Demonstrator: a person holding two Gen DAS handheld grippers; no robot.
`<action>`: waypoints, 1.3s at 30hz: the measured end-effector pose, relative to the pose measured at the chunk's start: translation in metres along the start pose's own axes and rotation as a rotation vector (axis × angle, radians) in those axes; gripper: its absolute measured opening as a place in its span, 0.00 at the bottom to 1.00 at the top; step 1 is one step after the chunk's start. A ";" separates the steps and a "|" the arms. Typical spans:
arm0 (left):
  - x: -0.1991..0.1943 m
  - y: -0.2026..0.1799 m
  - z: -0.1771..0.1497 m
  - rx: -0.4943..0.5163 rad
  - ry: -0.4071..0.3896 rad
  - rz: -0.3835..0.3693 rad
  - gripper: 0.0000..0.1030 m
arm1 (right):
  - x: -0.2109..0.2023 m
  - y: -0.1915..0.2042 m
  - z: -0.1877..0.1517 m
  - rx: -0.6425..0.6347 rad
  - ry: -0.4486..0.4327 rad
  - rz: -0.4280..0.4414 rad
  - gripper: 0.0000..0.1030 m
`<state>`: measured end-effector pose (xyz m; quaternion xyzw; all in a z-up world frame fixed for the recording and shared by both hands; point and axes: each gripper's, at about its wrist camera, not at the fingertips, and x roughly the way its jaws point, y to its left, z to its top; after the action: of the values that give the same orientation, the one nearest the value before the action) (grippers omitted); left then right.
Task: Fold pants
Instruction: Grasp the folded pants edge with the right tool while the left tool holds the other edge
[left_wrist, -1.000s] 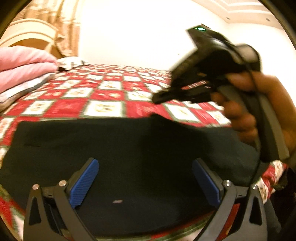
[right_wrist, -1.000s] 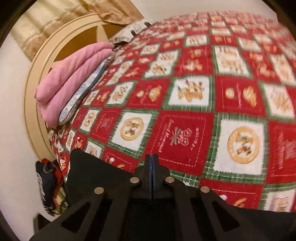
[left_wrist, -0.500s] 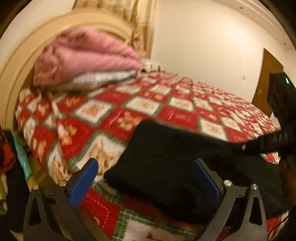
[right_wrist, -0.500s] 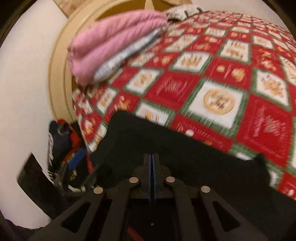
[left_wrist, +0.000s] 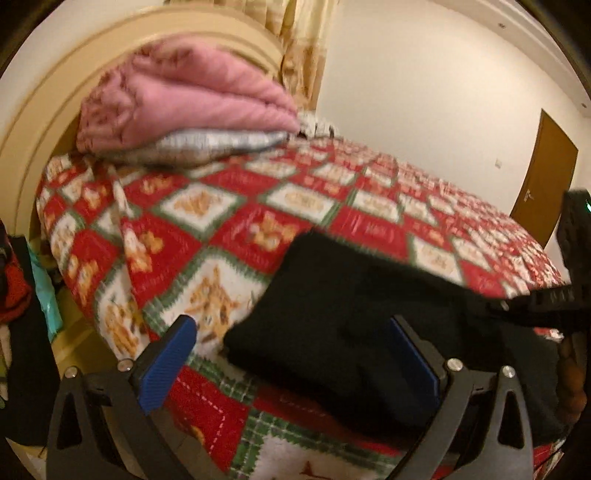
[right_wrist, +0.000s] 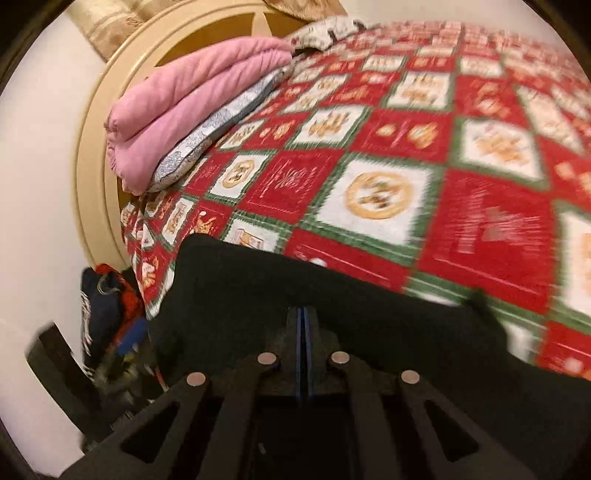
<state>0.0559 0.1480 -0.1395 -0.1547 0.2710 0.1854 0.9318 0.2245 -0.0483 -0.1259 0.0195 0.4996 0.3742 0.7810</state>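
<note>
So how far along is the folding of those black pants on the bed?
Mostly done, it seems: the black fabric pants lie as a compact bundle on the red checked bedspread. In hand: the right tool is shut over the cloth, though whether it pinches it is unclear; the left tool hangs open above it. Left: perhaps one last fold or tidying.

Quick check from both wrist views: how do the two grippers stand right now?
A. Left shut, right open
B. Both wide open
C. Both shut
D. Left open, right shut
D: the left gripper has its blue pads far apart above the black pants, not pressing them, while the right gripper has its pads closed flat together over the same pants.
</note>
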 end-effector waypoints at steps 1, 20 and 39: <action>-0.005 -0.005 0.002 0.013 -0.018 -0.007 1.00 | -0.015 -0.006 -0.008 -0.011 -0.016 -0.027 0.02; -0.010 -0.096 -0.033 0.286 0.125 -0.210 1.00 | -0.252 -0.200 -0.177 0.373 -0.211 -0.342 0.03; -0.083 -0.383 -0.058 0.407 0.382 -0.917 1.00 | -0.350 -0.282 -0.207 0.576 -0.309 -0.039 0.72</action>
<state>0.1292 -0.2350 -0.0679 -0.1043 0.3708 -0.3282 0.8625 0.1416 -0.5338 -0.0752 0.2866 0.4610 0.1951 0.8169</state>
